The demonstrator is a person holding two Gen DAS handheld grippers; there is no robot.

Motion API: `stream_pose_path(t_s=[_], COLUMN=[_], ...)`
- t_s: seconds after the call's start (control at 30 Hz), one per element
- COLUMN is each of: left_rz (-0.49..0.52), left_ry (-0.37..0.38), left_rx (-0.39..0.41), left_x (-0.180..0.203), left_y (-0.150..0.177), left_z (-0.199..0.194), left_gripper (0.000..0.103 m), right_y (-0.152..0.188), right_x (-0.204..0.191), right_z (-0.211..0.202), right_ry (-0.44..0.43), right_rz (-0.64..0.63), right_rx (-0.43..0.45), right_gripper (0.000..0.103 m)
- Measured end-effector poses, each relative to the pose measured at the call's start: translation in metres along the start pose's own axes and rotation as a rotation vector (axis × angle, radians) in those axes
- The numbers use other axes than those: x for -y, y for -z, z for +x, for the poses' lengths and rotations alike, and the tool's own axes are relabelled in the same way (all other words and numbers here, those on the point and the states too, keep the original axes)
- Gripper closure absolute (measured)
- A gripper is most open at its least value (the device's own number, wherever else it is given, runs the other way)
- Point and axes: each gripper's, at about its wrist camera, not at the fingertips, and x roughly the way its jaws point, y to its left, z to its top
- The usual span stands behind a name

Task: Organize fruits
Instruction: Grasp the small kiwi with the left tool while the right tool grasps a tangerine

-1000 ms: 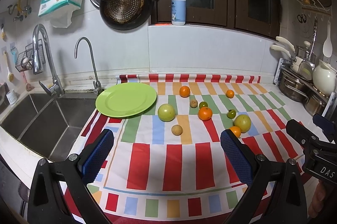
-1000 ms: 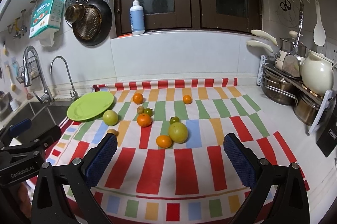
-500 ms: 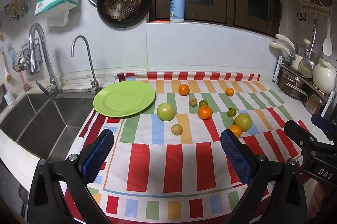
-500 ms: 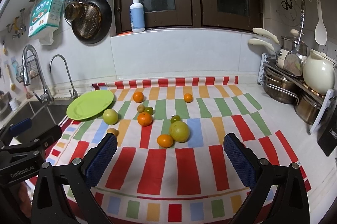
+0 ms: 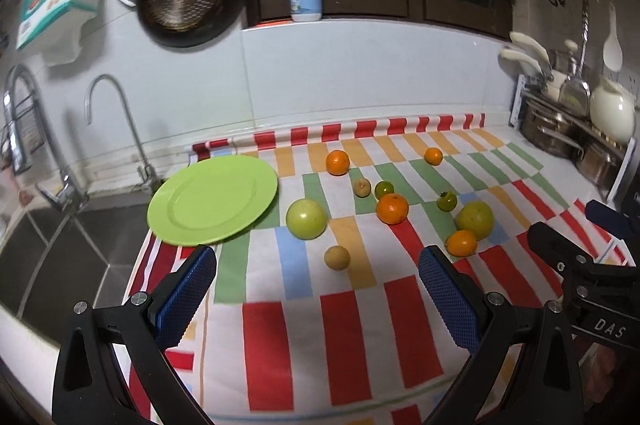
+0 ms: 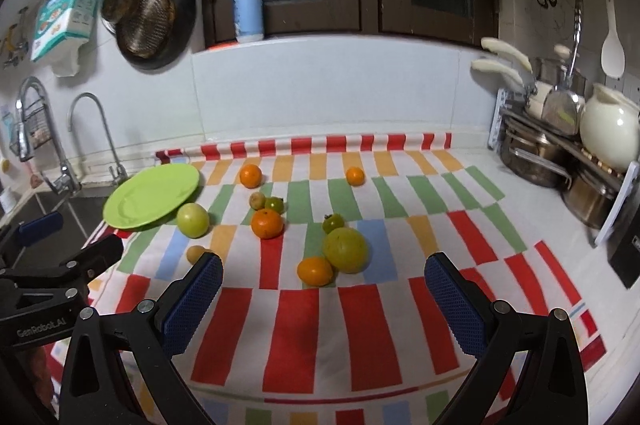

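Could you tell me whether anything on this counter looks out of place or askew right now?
Nothing looks spilled or damaged. The oddity is that the green plate is bare while the fruits, such as the green apple and the orange, lie scattered on the striped cloth. The plate also overhangs the cloth's edge toward the sink.

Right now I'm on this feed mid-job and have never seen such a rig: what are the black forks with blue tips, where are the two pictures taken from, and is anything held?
Each fork is a hand-held gripper; the blue pads are its jaws. One picture looks forward from the left gripper, the other from the right gripper, and each shows the other gripper at its edge. Both stand open and hold nothing. On the striped cloth lie loose fruits: oranges such as one mid-cloth, two large green fruits and several small ones. The green plate by the sink has no fruit on it.
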Motion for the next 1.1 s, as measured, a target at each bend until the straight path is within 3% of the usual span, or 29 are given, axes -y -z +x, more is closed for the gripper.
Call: stream_pose_path(t_s=[0.2,0.6,0.87,1.1], left_rz=[0.068,0.125,0.138,0.123], left_ry=[0.057,0.156,0.191,0.212], left_rx=[-0.059,-0.182,-0.221,-0.254], left_x=[-0.003,-0.002,0.005,0.006], left_y=[-0.001,0.007,0.010,0.013], left_z=[0.038,0.107,0.132,0.143], left_gripper=[0.005,0.024,0.040,0.054], right_y=[0.004,0.016,0.020,0.020], right_x=[-0.008,-0.017,-0.014,-0.016], right_z=[0.033,0.096,0.123,0.133], right_ry=[0.026,0.028,0.018,0.007], right_rz=[0.053,0.086,0.101,0.091], right_rx=[-0.058,-0.214,-0.272,-0.294], right_gripper=[0.002,0.020,0.034,0.039])
